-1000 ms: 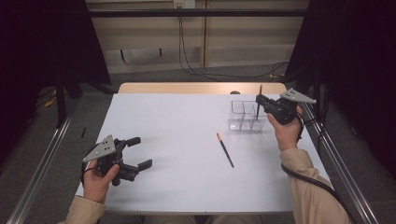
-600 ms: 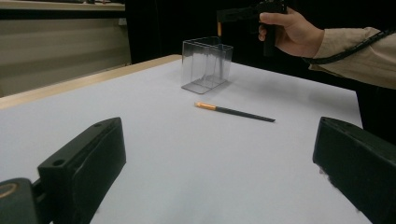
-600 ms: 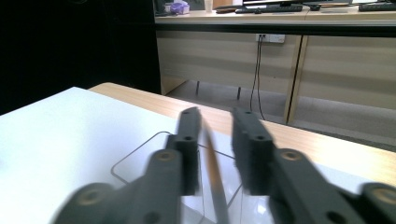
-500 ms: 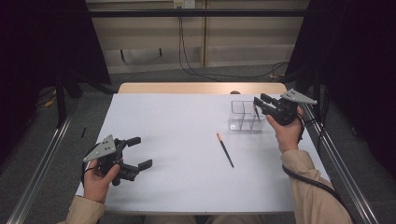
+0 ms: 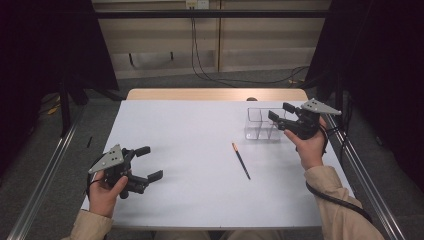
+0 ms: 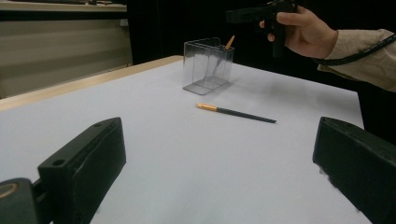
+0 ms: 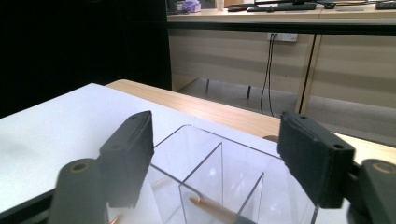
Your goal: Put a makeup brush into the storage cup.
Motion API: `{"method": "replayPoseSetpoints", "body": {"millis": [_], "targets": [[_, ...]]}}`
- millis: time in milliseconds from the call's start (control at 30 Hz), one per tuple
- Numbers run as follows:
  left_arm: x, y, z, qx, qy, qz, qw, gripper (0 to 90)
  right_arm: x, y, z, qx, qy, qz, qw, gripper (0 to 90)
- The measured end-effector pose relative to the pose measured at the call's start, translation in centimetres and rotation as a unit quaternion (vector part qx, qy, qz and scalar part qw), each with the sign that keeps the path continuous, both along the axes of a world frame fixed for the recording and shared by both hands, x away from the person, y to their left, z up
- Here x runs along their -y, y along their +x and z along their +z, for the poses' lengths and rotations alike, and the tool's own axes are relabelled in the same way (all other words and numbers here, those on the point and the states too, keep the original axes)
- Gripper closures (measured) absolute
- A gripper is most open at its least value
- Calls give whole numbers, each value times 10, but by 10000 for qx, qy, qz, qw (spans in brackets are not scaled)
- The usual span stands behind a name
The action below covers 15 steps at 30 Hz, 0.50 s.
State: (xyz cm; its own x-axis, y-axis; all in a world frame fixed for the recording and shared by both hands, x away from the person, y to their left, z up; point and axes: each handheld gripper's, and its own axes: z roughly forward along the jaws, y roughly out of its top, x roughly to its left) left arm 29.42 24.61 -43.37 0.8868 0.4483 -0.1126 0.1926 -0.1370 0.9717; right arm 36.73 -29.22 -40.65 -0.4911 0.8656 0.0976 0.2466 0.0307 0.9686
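The landmark is the clear plastic box with inner dividers [image 5: 262, 124], standing upright on the white table top [image 5: 200, 150] near its far right corner. The right gripper [image 5: 281, 113] hovers just above the box's open top, level with the table, and its jaws have just been opening: they stand apart with nothing between them, and in the right gripper view [image 7: 215, 158] they frame the compartments from above. Inside the box a thin pencil with an orange end [image 7: 212, 208] leans in one of the compartments; the left gripper view shows its orange tip [image 6: 229, 42] poking above the rim. A second black pencil with an orange end [image 5: 241, 160] lies flat on the table, near the box on the side closer to the person, apart from it and touched by neither gripper. The left gripper [image 5: 148, 163] is held well apart from the box, low over the near left part of the table, its jaws spread wide and empty.
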Motion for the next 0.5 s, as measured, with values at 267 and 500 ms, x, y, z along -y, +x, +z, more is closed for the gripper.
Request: {"method": "replayPoseSetpoints", "body": {"millis": [267, 500], "targets": [[-1, 0, 1, 21, -4, 16, 10000, 26, 0, -14, 0, -22, -145, 227, 9996, 199], [-1, 1, 1, 20, -1, 25, 10000, 26, 1, -28, 0, -23, -209, 378, 9991, 163]]}}
